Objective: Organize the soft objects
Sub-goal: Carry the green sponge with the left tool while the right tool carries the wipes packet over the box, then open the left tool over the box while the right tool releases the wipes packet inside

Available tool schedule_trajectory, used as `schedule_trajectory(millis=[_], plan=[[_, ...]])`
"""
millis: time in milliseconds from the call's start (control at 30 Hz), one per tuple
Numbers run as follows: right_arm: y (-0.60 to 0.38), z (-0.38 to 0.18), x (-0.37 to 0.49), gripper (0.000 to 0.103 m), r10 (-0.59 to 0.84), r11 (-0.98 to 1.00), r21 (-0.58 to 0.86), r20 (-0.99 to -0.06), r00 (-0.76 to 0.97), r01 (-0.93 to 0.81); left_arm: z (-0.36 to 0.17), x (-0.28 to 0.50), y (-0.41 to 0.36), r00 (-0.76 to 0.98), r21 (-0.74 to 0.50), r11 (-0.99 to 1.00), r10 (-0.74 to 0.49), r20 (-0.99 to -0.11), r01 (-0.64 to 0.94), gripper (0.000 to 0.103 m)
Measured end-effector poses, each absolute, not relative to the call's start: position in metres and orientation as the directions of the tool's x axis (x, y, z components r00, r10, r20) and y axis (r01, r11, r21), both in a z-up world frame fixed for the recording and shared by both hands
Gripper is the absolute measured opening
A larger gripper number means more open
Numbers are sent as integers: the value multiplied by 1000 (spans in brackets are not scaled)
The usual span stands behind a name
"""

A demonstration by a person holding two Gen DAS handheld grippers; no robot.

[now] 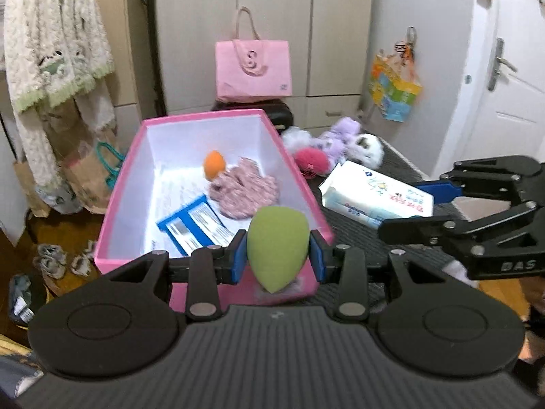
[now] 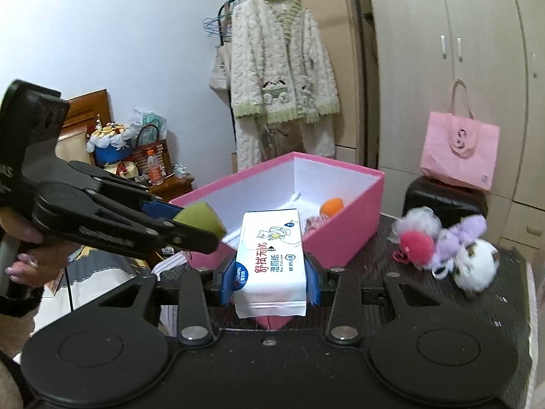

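Bedroom, dark table (image 2: 402, 262); left tongs (image 1: 277, 255) clenched on green sponge (image 1: 277, 242), right tongs (image 2: 270, 283) grasping wipes pack (image 2: 270, 255)

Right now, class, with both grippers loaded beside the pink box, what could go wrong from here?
1. The green sponge is smooth and tapered; squeezed by the left gripper, it might squirt out short of the pink box.
2. The right gripper pinches only one end of the wipes pack, which may sag or slip.
3. The two grippers are close and could collide over the box.
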State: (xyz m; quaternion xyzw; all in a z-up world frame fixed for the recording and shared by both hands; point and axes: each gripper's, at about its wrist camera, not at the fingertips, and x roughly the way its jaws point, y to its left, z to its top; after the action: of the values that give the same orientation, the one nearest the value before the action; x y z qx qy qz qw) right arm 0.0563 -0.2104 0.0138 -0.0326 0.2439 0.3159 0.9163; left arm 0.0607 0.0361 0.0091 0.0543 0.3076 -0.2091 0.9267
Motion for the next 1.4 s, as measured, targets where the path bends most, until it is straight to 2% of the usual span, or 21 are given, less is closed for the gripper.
schedule_trajectory(millis=[133,267,500,800,867,1000,1133,1400], plan=[[-199,17,82,45,573,787,91,-473,669,-610,10,87,47,726,-59,913,-359,-587,405,37],[-190,22,112,45,591,766,77,-474,652,-639,9,122,55,741,-53,938,-305,-598,343,37],[-166,13,188,45,578,749,52,-537,614,-660,-11,201,71,664,-115,947,-294,-687,300,37],[-140,-5,258,46,557,748,102,-635,536,-656,-14,245,67,634,-48,962,-216,-742,270,38],[-133,-9,267,47,550,737,96,-660,512,-669,-14,250,66,648,-35,965,-201,-735,260,42],[-127,-14,274,48,528,751,88,-675,515,-655,-13,248,71,675,7,971,-160,-720,237,55],[-134,-10,268,48,540,747,97,-666,515,-658,-12,242,80,643,-28,967,-189,-743,253,55],[-149,14,240,48,526,754,55,-648,551,-655,0,207,86,644,-11,958,-202,-738,288,56]])
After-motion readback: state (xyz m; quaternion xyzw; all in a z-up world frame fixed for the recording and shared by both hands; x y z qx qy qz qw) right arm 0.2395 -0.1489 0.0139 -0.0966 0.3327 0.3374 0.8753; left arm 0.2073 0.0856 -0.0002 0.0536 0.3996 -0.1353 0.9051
